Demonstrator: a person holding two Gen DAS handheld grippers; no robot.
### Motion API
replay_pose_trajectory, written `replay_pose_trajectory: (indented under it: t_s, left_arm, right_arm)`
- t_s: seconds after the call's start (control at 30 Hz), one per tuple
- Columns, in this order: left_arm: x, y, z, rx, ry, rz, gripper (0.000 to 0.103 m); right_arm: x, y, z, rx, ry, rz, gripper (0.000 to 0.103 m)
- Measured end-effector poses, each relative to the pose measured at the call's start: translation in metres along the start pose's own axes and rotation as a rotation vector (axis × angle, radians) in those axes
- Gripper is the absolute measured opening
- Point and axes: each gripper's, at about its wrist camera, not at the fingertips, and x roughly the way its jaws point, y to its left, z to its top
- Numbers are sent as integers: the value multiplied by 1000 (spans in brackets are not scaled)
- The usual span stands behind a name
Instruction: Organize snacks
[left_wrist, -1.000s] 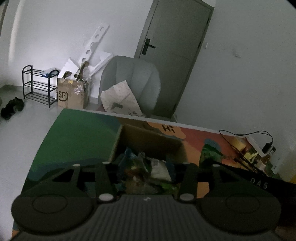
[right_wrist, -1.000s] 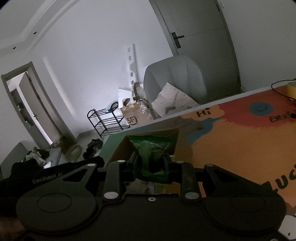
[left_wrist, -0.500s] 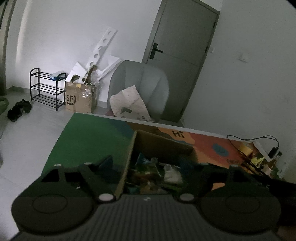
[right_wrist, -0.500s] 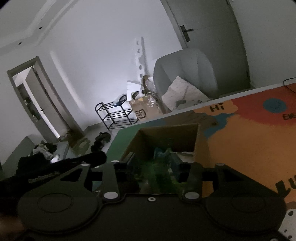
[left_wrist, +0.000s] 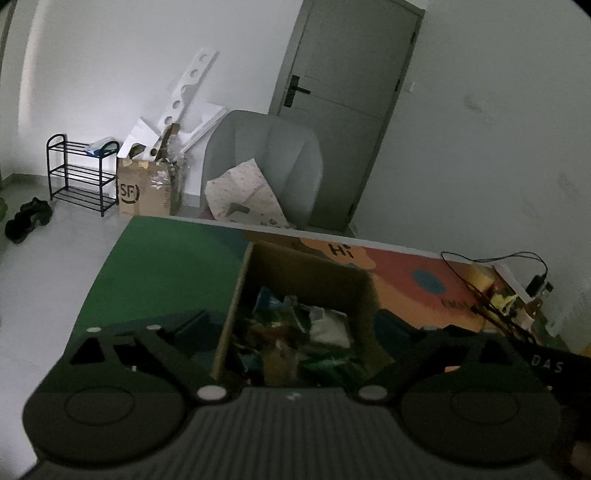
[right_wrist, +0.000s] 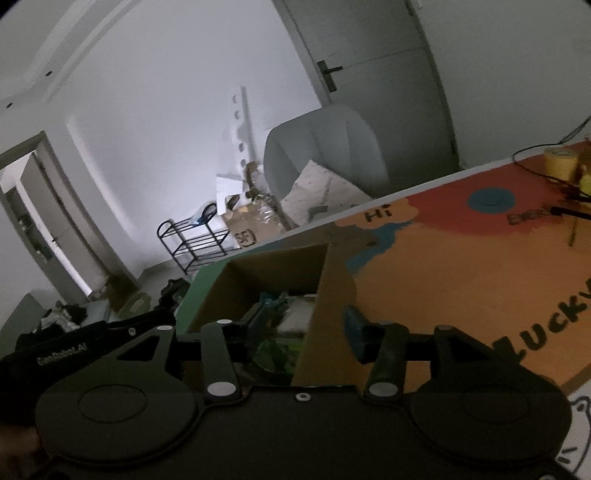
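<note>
My left gripper stands spread wide, its jaws having just been opening, and nothing is pinched between them; they straddle the cardboard box, one finger outside the box's left wall and the other beyond its right side; the snacks lie heaped inside, a dim jumble of green and pale packets that I cannot tell apart one by one. My right gripper is partly spread, its jaws also having just been opening, and it holds nothing; the box's right wall stands between its fingers without either pad pressing on it, the left finger over the green packet inside and the right finger outside above the orange part of the surface.

I judge this the release step: both packets look delivered into the box and both grippers are letting go; the task seems well along, though I see no loose snacks on the surface to confirm how many remain. The next move calls for lifting both grippers clear without snagging the thin box wall; the right one, which has that wall between its fingers, needs care; then I would look across the surface for any further packet.
</note>
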Motion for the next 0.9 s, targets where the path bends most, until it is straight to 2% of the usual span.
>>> replay_pose_trajectory:
  t_s: [0.17, 0.37, 0.43, 0.67, 0.73, 0.9]
  left_arm:
    - [-3, -11, -4, 18, 11, -13, 97]
    - [-10, -22, -9, 46, 19, -30, 99]
    - [-12, -26, -12, 63, 20, -42, 103]
    - [-21, -39, -22, 105, 32, -82, 103]
    - [-27, -39, -25, 112, 28, -90, 103]
    - [-40, -38, -33, 134, 30, -107, 103]
  right_arm:
    - [-14, -9, -5, 19, -24, -24, 54]
    - [-32, -21, -12, 38, -57, -51, 64]
    - [-38, -24, -15, 41, -70, -64, 73]
    - [-59, -30, -22, 44, -104, -112, 92]
    - [-65, -30, -23, 39, -111, -126, 101]
    - [-80, -33, -31, 29, -102, -150, 103]
